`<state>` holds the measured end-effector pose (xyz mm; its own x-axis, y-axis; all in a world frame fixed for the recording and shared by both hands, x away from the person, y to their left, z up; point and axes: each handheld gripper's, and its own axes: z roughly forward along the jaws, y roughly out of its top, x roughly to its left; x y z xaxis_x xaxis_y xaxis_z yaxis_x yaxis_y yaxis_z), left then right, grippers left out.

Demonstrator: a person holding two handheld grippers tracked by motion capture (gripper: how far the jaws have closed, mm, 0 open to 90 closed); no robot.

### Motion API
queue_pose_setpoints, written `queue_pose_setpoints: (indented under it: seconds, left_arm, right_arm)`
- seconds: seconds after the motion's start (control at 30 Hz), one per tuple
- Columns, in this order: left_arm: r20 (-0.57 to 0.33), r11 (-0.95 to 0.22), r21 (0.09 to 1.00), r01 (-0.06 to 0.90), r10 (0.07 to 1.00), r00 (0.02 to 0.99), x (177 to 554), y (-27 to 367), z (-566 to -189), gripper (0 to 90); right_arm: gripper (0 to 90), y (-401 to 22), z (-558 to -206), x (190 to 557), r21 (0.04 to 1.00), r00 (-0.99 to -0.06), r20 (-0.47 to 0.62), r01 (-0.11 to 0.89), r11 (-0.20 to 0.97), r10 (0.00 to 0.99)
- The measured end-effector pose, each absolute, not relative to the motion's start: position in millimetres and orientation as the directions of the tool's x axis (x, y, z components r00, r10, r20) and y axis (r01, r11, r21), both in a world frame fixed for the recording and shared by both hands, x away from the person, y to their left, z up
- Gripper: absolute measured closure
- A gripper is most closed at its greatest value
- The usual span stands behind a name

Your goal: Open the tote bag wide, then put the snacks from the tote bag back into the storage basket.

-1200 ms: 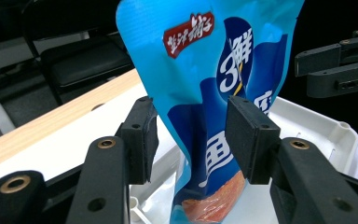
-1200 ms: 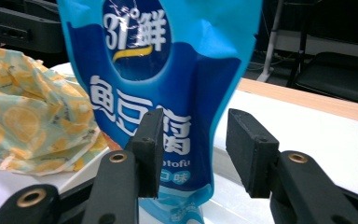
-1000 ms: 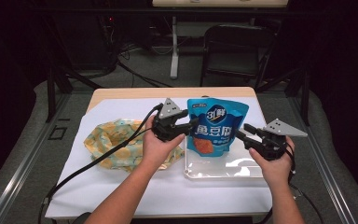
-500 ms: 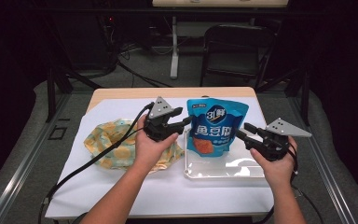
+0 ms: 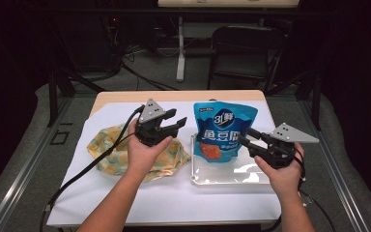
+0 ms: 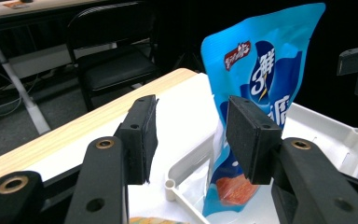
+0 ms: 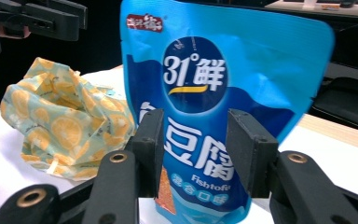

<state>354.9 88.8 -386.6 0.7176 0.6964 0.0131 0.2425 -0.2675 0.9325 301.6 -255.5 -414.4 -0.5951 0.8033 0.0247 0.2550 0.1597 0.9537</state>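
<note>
The left hand [image 5: 142, 150] and its gripper cover the middle of the lemon-print cloth [image 5: 106, 152] in the high view, so the cloth's shape beneath them cannot be told. In the left gripper view only a sliver of that cloth shows at the bottom edge. The blue fish tofu pouch [image 5: 224, 133] hides the far left part of the white tray [image 5: 222, 174] behind it. In the right gripper view the black jaws cover parts of the pouch's [image 7: 223, 93] lower print, and its bottom edge is cut off, so how it stands in the tray cannot be told there. In the left gripper view the pouch's [image 6: 261, 70] lower part sits behind the right-hand jaw. The small print at the pouch's top is too fine to read.
</note>
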Motion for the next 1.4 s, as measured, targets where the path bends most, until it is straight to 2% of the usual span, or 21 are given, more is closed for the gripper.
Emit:
queue_pose_setpoints:
  seconds: [0.37,0.47,0.57,0.93,1.4]
  left_arm:
    - [0.012,-0.257,0.930,0.262,0.734,0.679,349,111,-386,52.5]
    - [0.045,-0.279,0.926,0.256,0.753,0.657,345,119,-384,52.4]
    - [0.041,-0.264,0.930,0.257,0.767,0.640,342,130,-381,52.2]
    - [0.024,-0.220,0.935,0.278,0.822,0.569,332,177,-376,52.1]
    - [0.017,-0.188,0.931,0.314,0.880,0.475,316,247,-396,49.5]
  right_arm:
    - [57.8,-239,-412,304,0.953,-0.635,0.018,0.244,0.179,0.772]
    - [57.8,-233,-409,305,0.954,-0.653,0.013,0.234,0.185,0.757]
    - [57.8,-226,-408,306,0.954,-0.673,0.009,0.227,0.195,0.739]
    - [57.8,-212,-409,307,0.952,-0.699,0.004,0.221,0.211,0.715]
    - [57.7,-194,-413,305,0.944,-0.716,-0.007,0.226,0.241,0.699]
